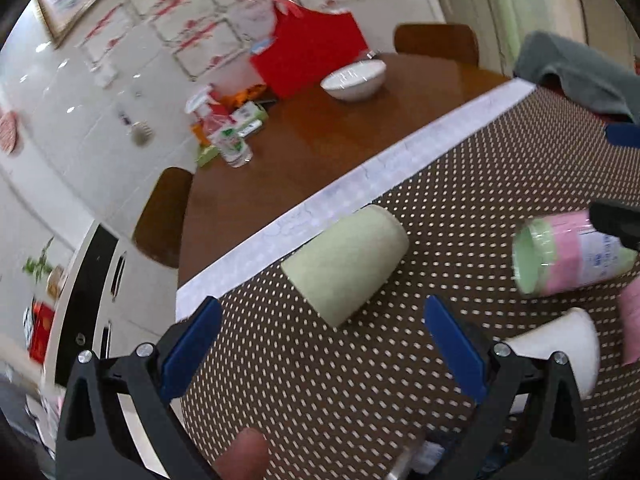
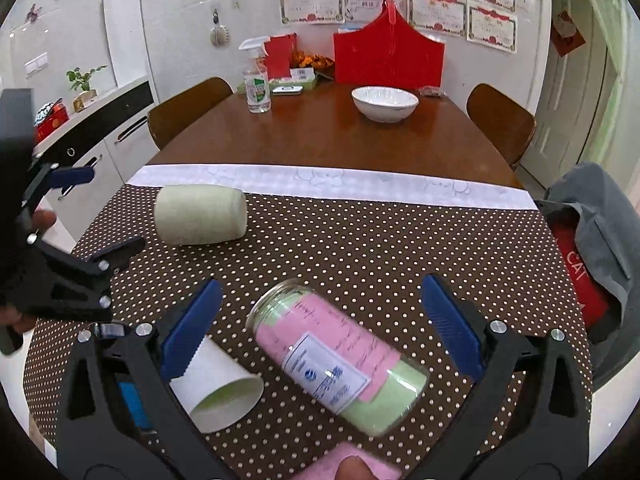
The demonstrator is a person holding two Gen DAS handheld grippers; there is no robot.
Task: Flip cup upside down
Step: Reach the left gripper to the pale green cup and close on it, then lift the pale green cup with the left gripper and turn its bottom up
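My left gripper (image 1: pixel 320 344) stands with its blue pads wide apart and nothing between them, above the polka-dot cloth (image 1: pixel 360 380) that covers the near part of the tabletop. Just ahead of its fingers the pale green cup (image 1: pixel 346 262) lies on its side, near the cloth's far edge, where a white strip (image 1: pixel 400 152) borders the bare wood.

My right gripper (image 2: pixel 320 328) is also spread open. Between its pads, touching neither, a glass jar (image 2: pixel 340 354) with a pink and white label lies tilted on the cloth near the tabletop's near edge, its mouth toward the far side. Beside the jar, under my right gripper's left finger, a white paper cup (image 2: pixel 220 392) lies on its side with its open mouth toward me.

At the far end of the tabletop stand a white bowl (image 2: pixel 385 103), a spray bottle (image 2: pixel 257 80) and a red bag (image 2: pixel 389 56).
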